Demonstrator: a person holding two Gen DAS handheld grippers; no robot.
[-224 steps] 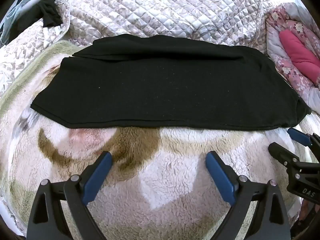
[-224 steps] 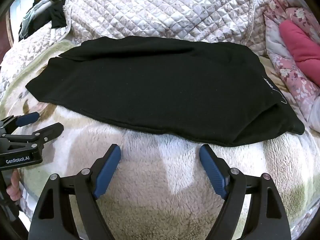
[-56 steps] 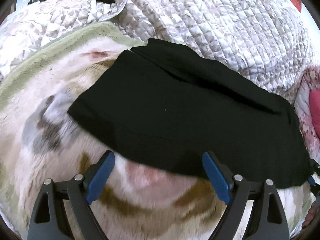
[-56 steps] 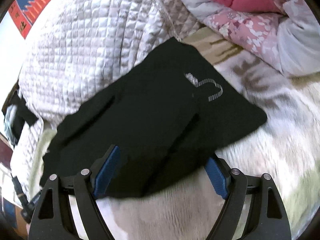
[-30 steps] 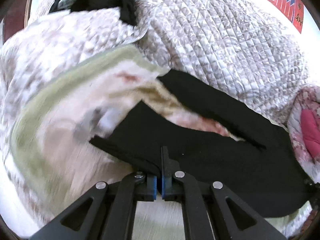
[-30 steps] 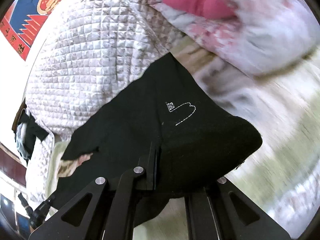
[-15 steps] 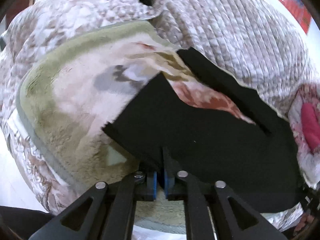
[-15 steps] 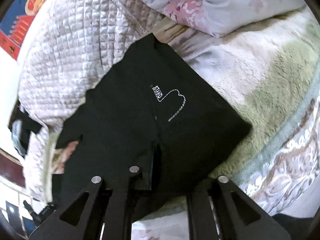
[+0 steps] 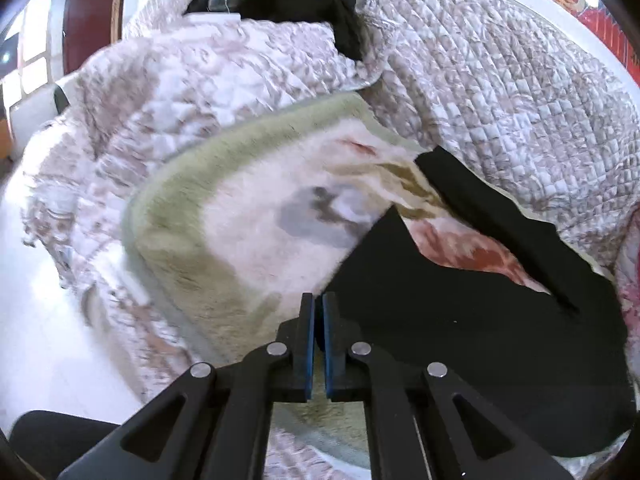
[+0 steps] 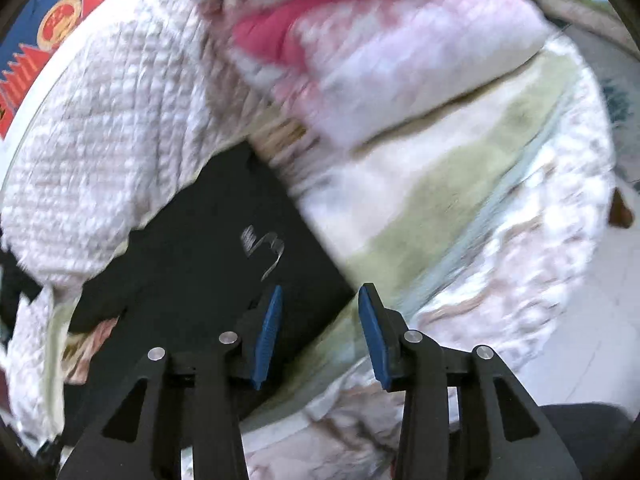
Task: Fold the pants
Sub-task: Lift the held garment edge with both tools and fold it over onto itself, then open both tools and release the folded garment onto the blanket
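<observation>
The black pants [image 9: 480, 340] lie on a fleece blanket, one leg [image 9: 484, 216] splayed away toward the quilt so that blanket shows between the legs. My left gripper [image 9: 318, 304] is shut on the hem edge of the nearer leg, at the pants' left end. In the right wrist view the waist end of the pants [image 10: 192, 280] shows a white stitched logo [image 10: 264, 248]. My right gripper [image 10: 321, 300] is opening. The pants' corner lies between its blue pads [image 10: 268, 328], and the pads do not press on it.
A cream and green fleece blanket [image 9: 248, 208] covers the bed. A quilted bedspread [image 9: 500, 92] is bunched along the back. A pink floral duvet [image 10: 360, 52] lies past the waist end. Dark clothes [image 9: 296, 4] are piled at the far corner. The bed's edge and pale floor [image 9: 44, 352] are close.
Both grippers, shut on the pants' ends, drew them toward the bed's near edge. The right gripper's jaws then came apart and let go of the waist corner. The left stays shut.
</observation>
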